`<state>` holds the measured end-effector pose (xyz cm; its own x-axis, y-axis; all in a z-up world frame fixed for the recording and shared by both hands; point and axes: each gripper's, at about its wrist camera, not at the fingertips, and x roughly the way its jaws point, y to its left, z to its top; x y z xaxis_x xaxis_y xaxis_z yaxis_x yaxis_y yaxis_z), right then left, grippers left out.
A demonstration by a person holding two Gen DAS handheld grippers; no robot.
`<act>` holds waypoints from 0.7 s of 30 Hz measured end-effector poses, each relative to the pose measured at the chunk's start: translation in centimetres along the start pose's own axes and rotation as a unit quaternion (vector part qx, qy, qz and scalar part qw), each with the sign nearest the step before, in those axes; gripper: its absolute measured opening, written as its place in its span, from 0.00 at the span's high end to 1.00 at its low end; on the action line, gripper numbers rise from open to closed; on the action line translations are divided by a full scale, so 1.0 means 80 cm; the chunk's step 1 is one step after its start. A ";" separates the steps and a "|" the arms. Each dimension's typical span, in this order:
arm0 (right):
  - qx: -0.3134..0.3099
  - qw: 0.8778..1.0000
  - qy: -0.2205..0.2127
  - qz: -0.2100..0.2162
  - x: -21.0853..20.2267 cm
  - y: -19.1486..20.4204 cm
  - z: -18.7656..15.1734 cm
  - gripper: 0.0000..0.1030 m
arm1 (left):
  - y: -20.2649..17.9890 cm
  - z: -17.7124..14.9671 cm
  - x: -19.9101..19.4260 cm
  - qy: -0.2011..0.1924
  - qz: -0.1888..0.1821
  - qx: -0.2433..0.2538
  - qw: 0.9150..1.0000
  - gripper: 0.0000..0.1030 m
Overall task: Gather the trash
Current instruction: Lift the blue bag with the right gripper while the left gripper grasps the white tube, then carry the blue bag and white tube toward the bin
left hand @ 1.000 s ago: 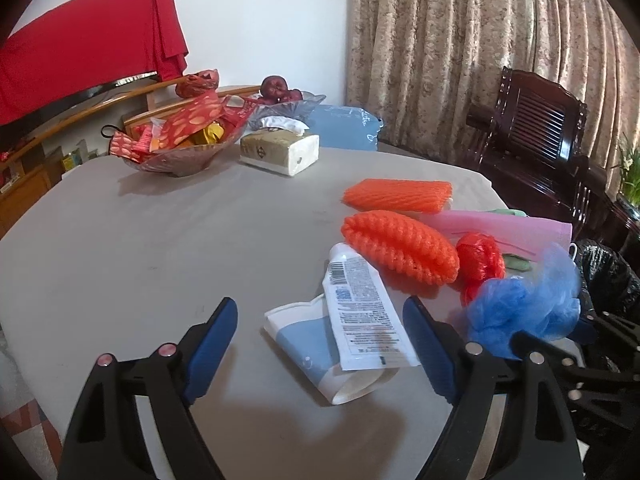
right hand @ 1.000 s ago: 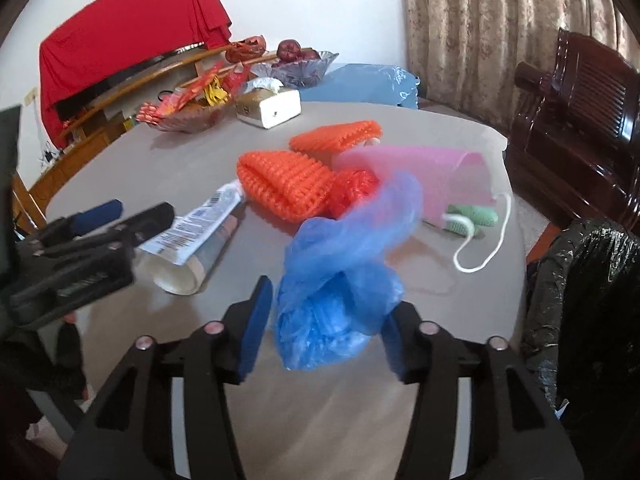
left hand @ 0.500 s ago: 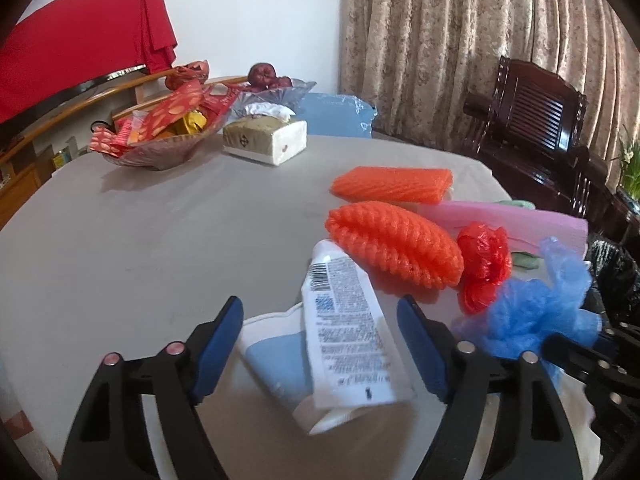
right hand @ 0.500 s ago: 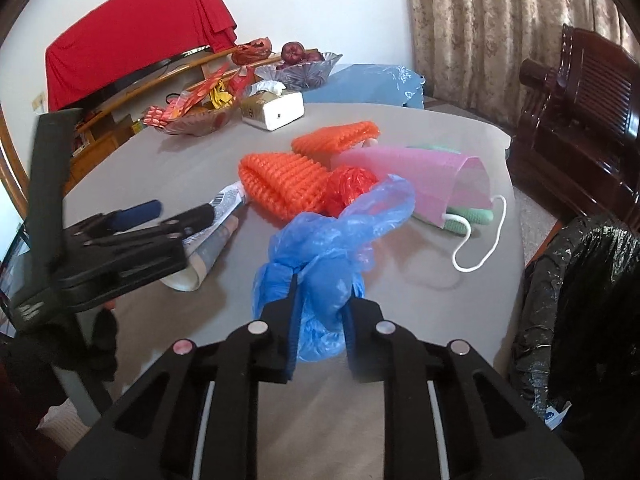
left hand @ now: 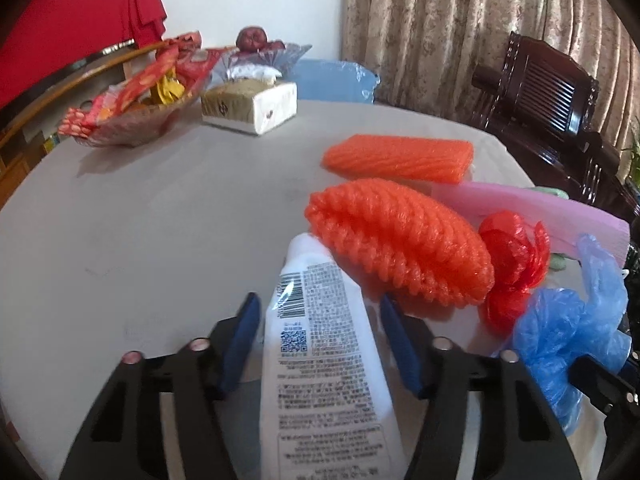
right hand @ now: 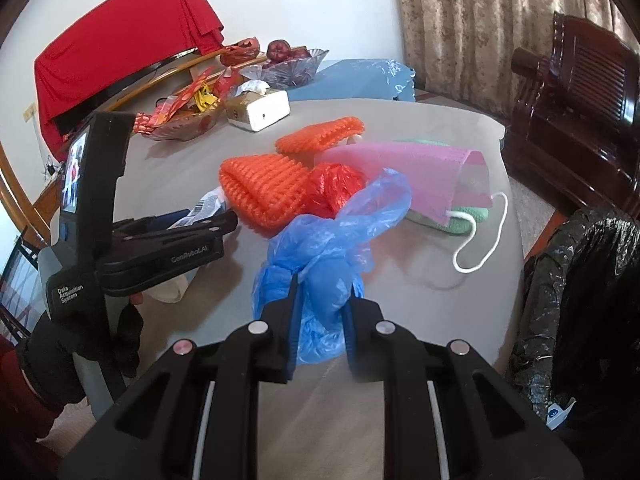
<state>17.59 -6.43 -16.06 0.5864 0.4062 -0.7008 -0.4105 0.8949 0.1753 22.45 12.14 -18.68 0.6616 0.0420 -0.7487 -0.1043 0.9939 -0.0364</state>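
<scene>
While nothing is showing inside the black trash bag (right hand: pixel 580 280) beside the table (left hand: pixel 140 220) yet, I'm working two pickups at once. My right gripper (right hand: pixel 320 320) is clamping the crumpled blue plastic bag (right hand: pixel 332 248) near the table edge. My left gripper (left hand: pixel 320 340) is closing around the white tube (left hand: pixel 320 340), pads not touching it yet. Both orange foam nets (left hand: pixel 400 248), the red plastic wad (left hand: pixel 512 264), pink mask (right hand: pixel 420 176) and paper cup (right hand: pixel 172 288) are still waiting on the table.
</scene>
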 end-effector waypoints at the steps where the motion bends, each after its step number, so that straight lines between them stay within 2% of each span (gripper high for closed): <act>1: 0.000 1.000 0.001 0.000 0.000 -0.001 -0.001 0.83 | 0.001 0.000 0.002 0.003 -0.001 -0.003 1.000 0.52; 7: -0.003 1.000 -0.002 0.002 0.000 0.004 0.002 0.83 | 0.007 0.000 -0.008 -0.006 -0.013 -0.012 1.000 0.56; 12: -0.005 1.000 -0.003 0.005 -0.011 0.007 0.000 0.83 | 0.008 -0.002 -0.044 -0.023 -0.035 -0.011 0.999 0.56; 21: 0.007 1.000 -0.017 0.008 -0.044 -0.002 0.006 0.86 | -0.002 -0.027 -0.097 -0.025 -0.070 -0.003 0.997 0.57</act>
<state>15.92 -7.90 -13.33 0.6037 0.4264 -0.6736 -0.4106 0.8906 0.1957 15.71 11.44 -14.29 0.7066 -0.0924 -0.7015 -0.0121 0.9897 -0.1426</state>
